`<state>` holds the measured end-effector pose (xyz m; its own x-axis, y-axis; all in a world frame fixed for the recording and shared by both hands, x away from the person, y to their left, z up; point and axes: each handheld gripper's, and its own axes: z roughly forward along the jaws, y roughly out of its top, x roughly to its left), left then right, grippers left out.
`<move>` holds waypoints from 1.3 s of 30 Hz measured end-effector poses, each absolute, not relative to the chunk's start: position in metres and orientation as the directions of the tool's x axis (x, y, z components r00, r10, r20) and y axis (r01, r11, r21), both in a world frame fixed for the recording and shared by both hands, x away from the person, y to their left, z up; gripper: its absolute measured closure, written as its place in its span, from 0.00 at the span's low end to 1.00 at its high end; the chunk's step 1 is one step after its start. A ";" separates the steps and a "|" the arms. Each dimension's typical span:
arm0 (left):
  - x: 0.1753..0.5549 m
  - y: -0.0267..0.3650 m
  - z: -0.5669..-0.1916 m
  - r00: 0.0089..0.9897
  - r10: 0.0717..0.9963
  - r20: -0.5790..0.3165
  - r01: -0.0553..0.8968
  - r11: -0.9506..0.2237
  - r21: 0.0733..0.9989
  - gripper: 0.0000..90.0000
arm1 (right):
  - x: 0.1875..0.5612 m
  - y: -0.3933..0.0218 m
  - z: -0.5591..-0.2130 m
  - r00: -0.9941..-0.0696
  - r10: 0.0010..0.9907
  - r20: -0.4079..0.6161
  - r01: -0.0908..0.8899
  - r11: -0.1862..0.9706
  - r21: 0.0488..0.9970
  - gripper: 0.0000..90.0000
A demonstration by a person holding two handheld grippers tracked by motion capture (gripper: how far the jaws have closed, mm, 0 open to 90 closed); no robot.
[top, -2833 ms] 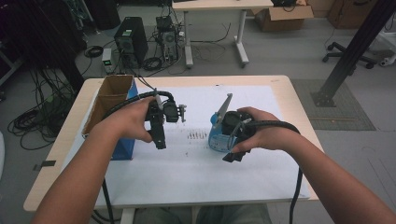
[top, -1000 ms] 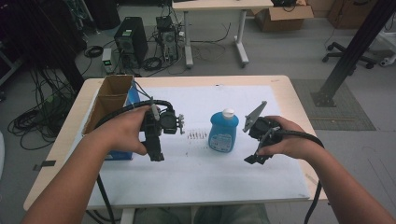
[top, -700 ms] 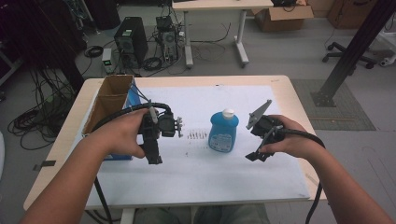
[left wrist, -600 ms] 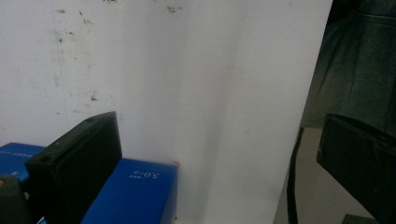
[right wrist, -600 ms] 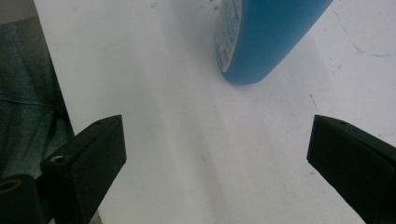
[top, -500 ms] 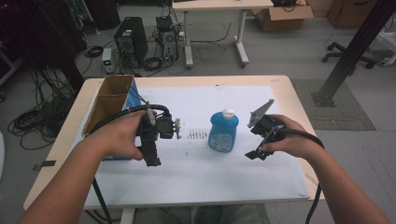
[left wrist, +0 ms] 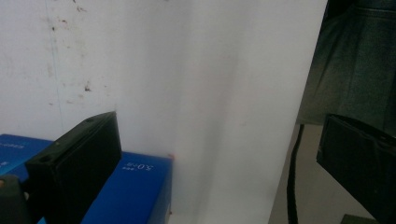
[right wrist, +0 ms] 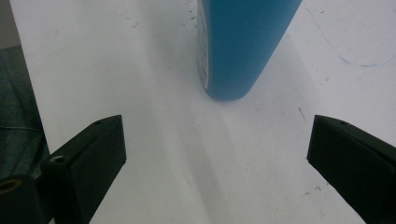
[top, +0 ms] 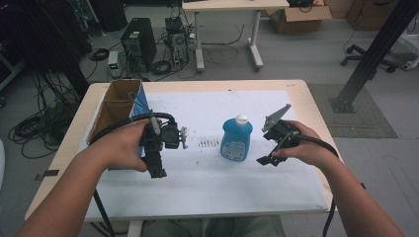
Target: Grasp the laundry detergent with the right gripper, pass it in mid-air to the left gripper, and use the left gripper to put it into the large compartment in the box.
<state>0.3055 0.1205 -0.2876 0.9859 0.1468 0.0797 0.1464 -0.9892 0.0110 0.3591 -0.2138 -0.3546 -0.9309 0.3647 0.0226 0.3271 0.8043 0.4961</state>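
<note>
Released from the right gripper (top: 269, 148), which has drawn back to its right with jaws wide and empty, the blue plastic dish-soap bottle with a white cap (top: 236, 139) stands upright mid-table on white paper (top: 207, 182). Likely smooth, slippery and slightly squeezable; best gripped across its flat body. The left gripper (top: 156, 158) hangs wide and empty.

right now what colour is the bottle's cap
White, on a blue bottle; the cap shows best in the high view.
</note>
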 end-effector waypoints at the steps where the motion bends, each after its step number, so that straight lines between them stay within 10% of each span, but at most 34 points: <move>1: 0.306 0.121 -0.289 0.987 0.142 0.077 0.142 -0.990 0.004 0.00 | 0.361 -0.213 -0.356 -0.930 0.366 0.019 0.326 0.803 0.499 0.05; 39: 0.306 0.120 -0.292 0.988 0.138 0.074 0.139 -0.990 -0.018 0.00 | 0.376 -0.207 -0.381 -0.937 0.341 0.073 0.308 0.711 0.632 0.04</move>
